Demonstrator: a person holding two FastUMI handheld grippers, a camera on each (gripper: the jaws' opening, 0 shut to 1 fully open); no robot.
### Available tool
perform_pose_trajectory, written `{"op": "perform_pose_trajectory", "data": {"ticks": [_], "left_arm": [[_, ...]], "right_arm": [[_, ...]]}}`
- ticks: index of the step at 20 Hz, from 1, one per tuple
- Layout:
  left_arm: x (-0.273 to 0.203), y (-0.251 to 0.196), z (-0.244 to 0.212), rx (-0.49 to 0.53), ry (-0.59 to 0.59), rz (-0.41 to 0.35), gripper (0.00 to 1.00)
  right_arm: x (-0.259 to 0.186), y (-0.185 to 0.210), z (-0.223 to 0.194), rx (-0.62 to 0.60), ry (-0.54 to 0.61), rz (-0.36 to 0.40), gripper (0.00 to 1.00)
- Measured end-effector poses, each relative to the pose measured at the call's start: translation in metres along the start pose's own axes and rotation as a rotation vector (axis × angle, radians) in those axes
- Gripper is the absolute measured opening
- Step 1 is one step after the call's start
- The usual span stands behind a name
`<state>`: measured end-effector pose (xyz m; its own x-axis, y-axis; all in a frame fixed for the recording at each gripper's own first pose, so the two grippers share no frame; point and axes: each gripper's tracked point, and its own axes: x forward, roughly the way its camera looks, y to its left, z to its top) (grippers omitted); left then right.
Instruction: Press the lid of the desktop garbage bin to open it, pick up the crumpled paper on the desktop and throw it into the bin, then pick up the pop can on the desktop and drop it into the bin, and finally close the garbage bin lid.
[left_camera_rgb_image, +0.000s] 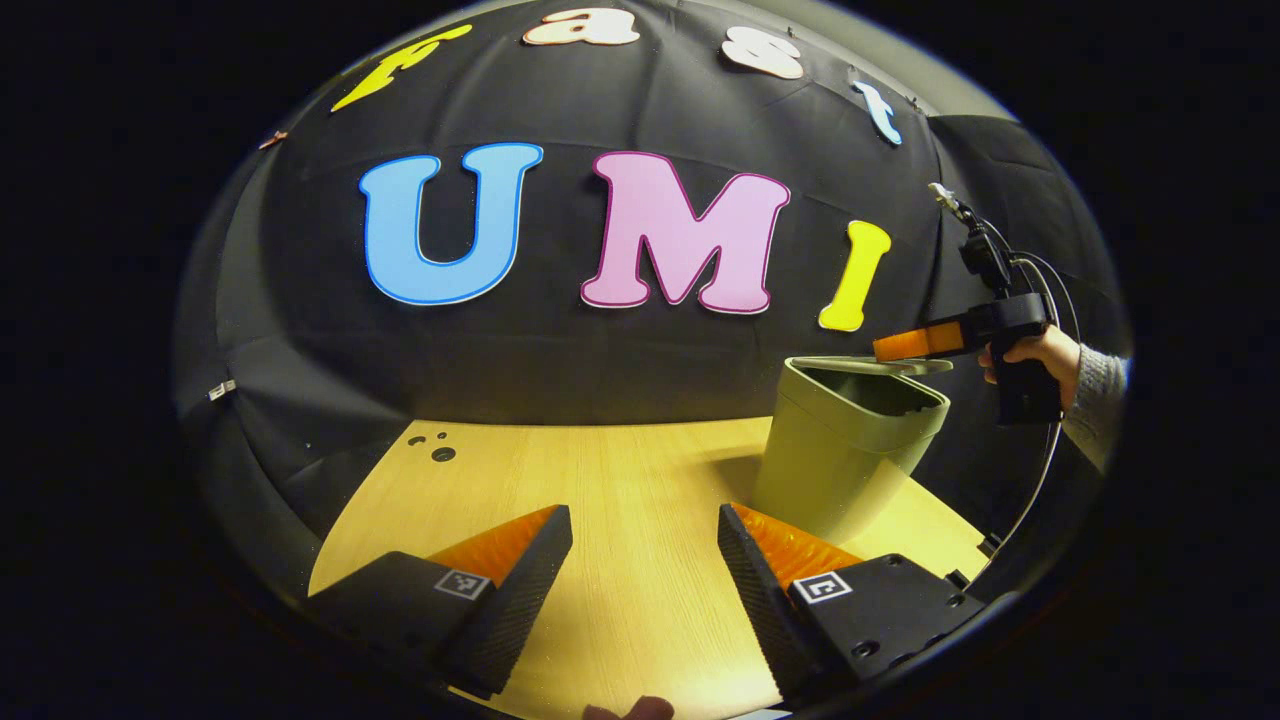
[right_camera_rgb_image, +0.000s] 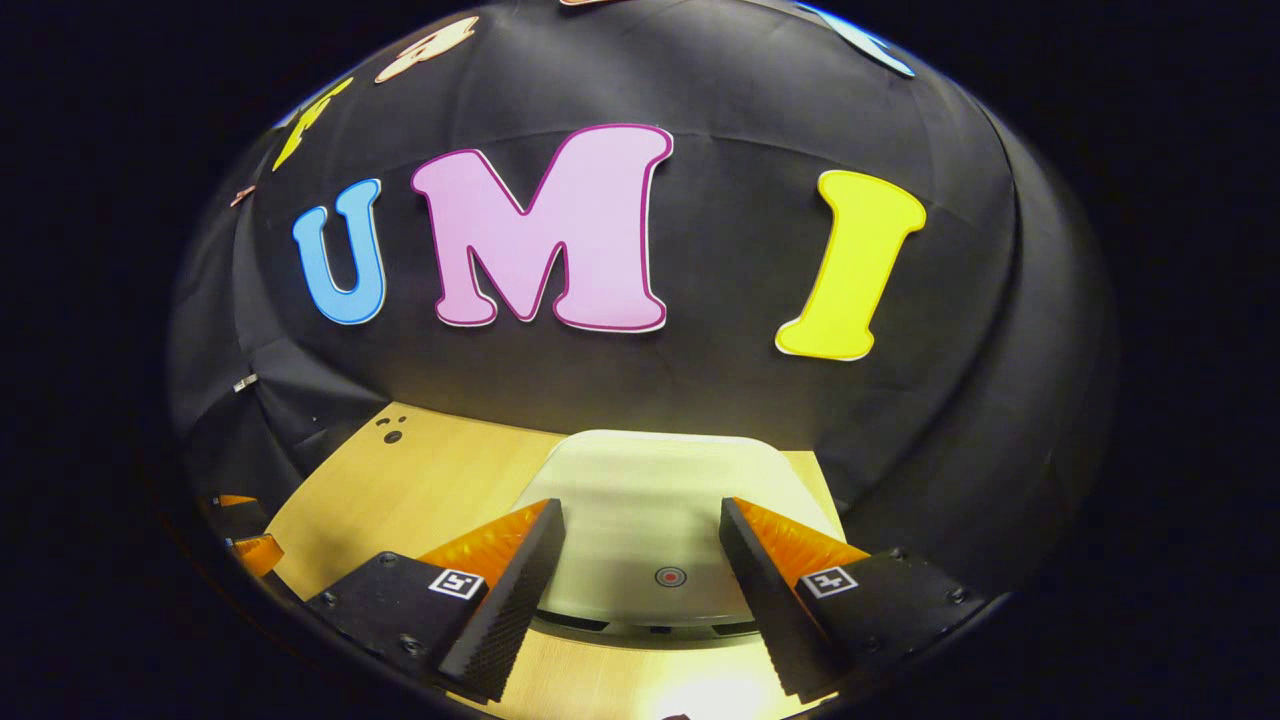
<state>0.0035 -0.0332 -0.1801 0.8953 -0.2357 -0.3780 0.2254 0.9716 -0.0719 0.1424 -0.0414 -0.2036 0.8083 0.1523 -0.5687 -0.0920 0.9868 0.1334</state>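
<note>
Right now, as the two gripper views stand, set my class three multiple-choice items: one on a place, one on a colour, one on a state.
1. Where do the right tongs hang?
A) above the bin's lid
B) on the floor
C) inside the bin

2. What colour is the bin?
A) red
B) pale green
C) blue

3. How are the left tongs?
A) shut on a can
B) shut on paper
C) open, holding nothing

Answers:
1 A, the lid lies right below them in the right gripper view.
2 B, its wall and lid are both pale green.
3 C, bare table shows between the spread fingers.
</note>
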Motion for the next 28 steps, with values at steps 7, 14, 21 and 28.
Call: {"op": "perform_pose_trajectory", "data": {"ticks": [7,14,21,28], "left_arm": [[0.0,-0.002,-0.002,0.0,0.005,-0.002,0.94],[-0.001,-0.001,-0.004,0.001,0.008,0.0,0.94],[-0.001,-0.003,-0.004,-0.002,0.012,-0.006,0.94],[0.001,-0.002,-0.004,-0.009,0.01,-0.008,0.94]], "right_arm": [[-0.001,-0.01,-0.027,-0.015,0.018,-0.013,0.98],[-0.002,-0.012,-0.037,0.035,0.022,0.011,0.99],[-0.002,-0.012,-0.041,0.043,-0.01,0.027,0.99],[-0.003,-0.007,-0.041,0.036,-0.036,0.059,0.99]]}}
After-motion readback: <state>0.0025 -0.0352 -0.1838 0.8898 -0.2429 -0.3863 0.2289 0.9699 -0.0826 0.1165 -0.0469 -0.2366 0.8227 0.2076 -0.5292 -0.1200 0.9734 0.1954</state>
